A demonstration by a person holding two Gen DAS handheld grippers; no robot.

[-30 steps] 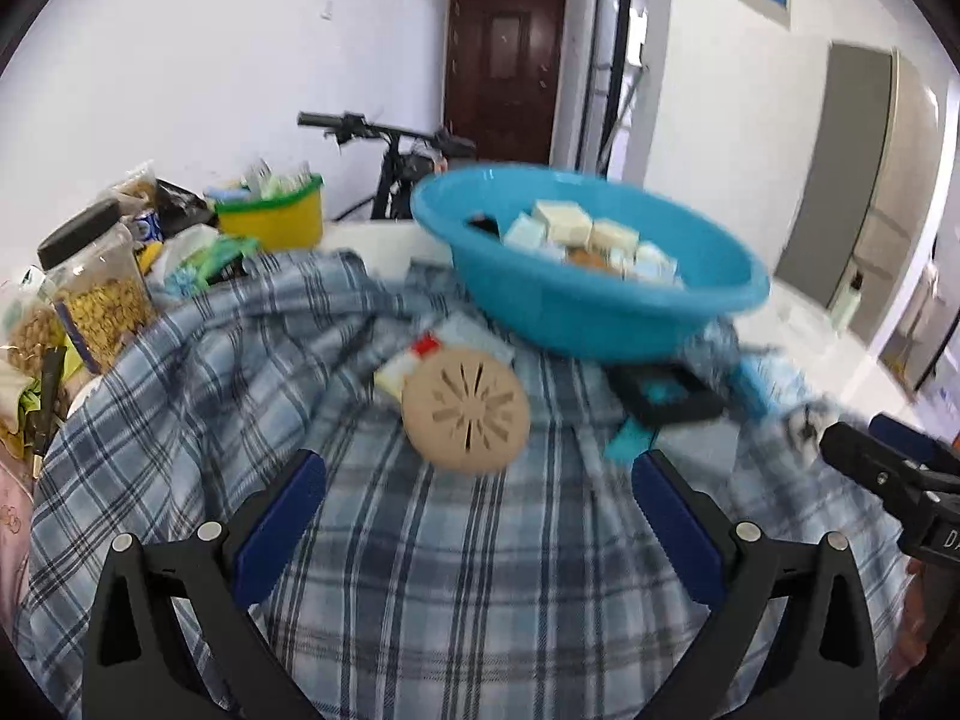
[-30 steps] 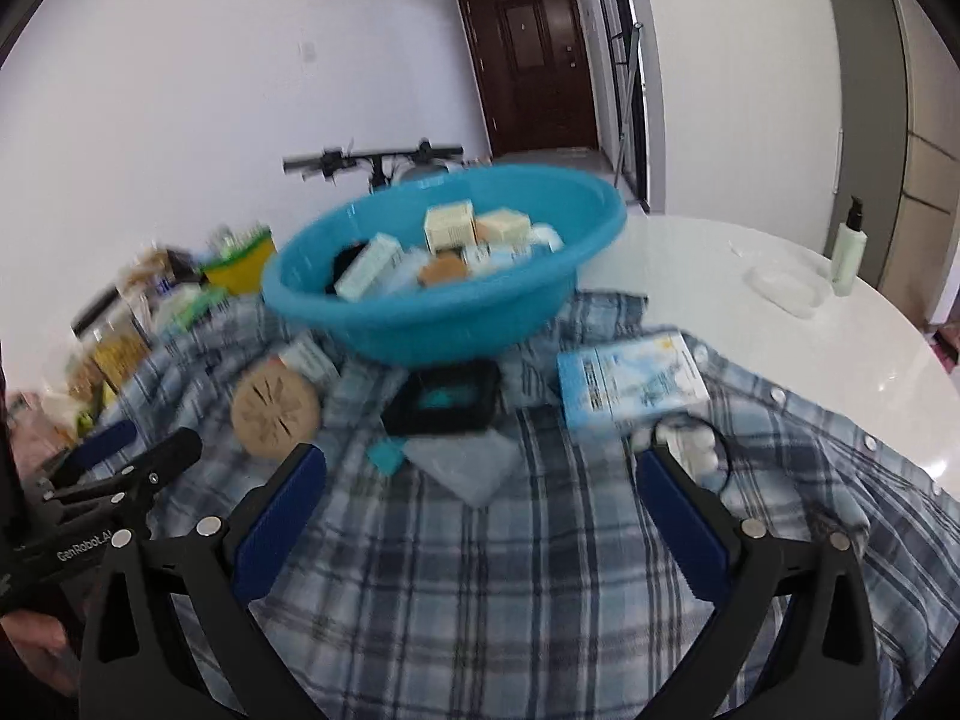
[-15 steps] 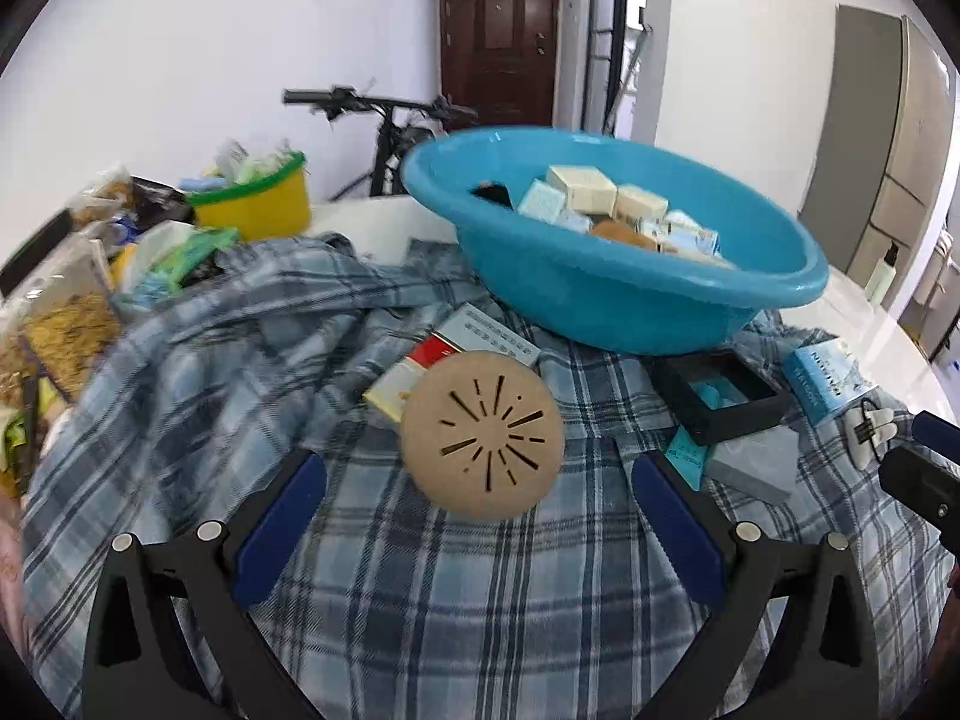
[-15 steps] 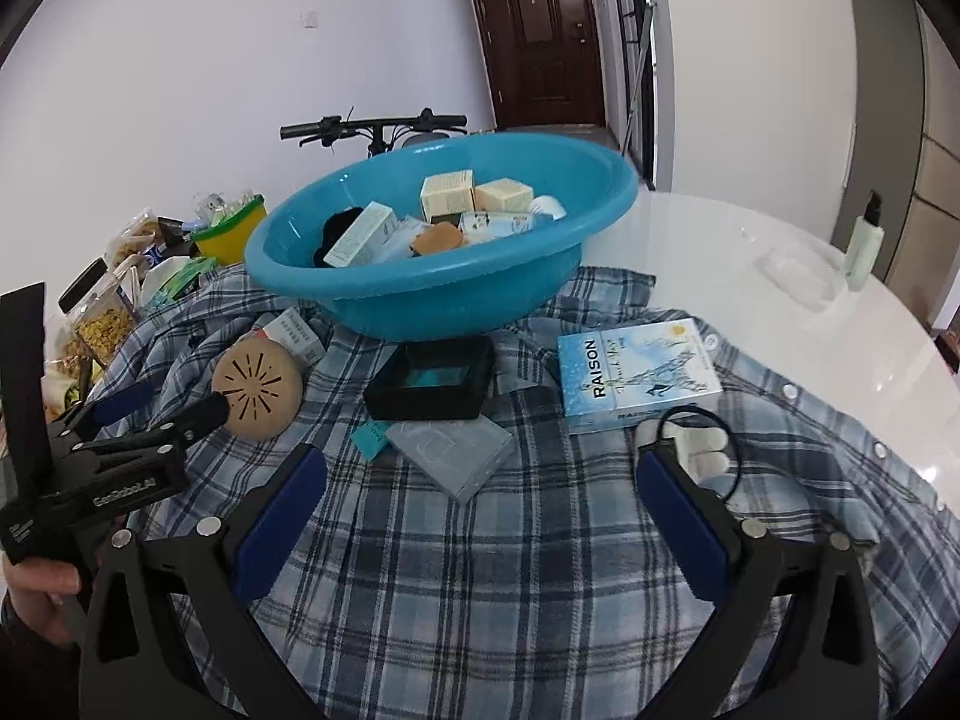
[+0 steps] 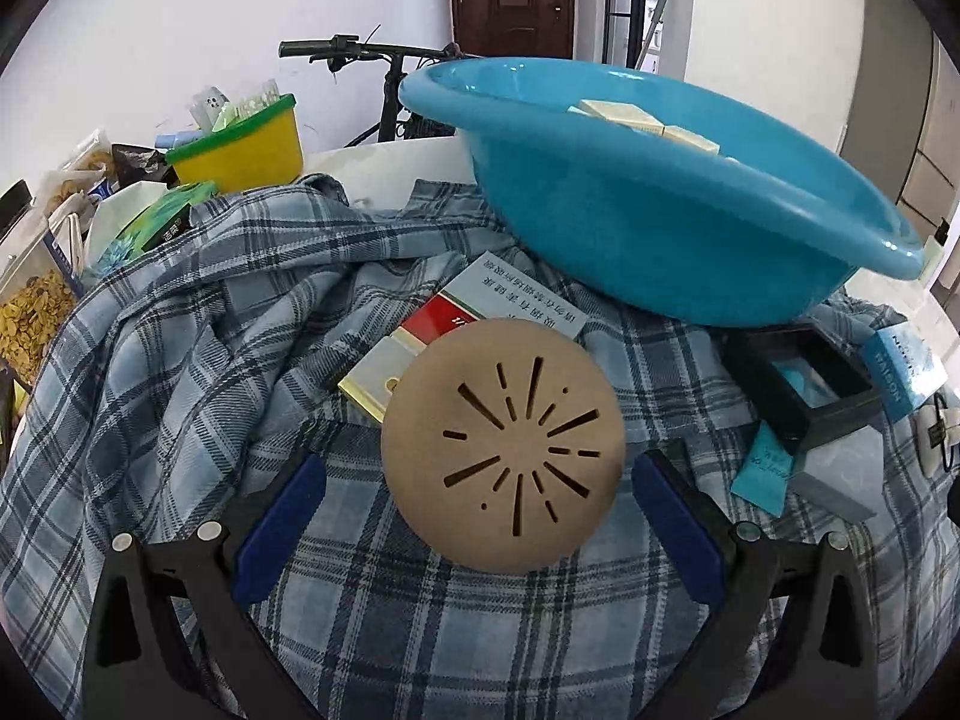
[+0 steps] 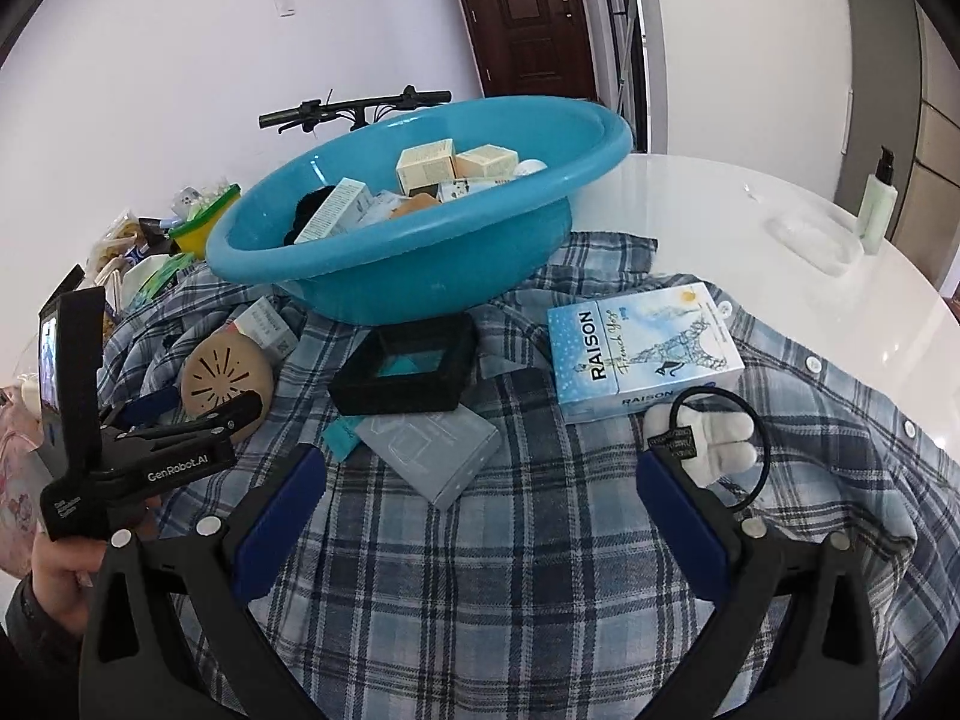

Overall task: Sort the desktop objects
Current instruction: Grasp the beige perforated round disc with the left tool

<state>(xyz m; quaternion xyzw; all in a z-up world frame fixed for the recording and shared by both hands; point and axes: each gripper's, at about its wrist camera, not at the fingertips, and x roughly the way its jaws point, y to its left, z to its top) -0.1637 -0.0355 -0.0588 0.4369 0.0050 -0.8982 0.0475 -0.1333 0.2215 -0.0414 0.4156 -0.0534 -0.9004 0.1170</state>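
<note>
Over the last second the left gripper (image 5: 477, 519) has been brought forward and down, so that the tan slotted disc (image 5: 503, 445) now fills the space between its blue pads (image 5: 279, 525); the jaws are held wide apart and no contact with the disc is seen yet. This is judged to be the approach to a grasp, with the disc likely meant for the blue basin (image 5: 678, 222), where several small boxes are already gathered. The disc is round, matte and stiff-looking, cut with radiating slots, and is propped at a tilt on a red-and-white carton (image 5: 456, 324), itself laid on the soft, rumpled plaid shirt (image 5: 180, 360) that covers the table. The basin is smooth, glossy plastic and stands just behind the disc. The right gripper (image 6: 480, 516) is held spread and empty above the shirt, near a grey flat box (image 6: 432, 450), an open black square frame (image 6: 408, 366), a pale blue RAISON carton (image 6: 642, 354) and a small white plush piece with a black elastic loop (image 6: 714, 444). A closing squeeze on the disc's thin rim may be made awkward by its tilt.
</note>
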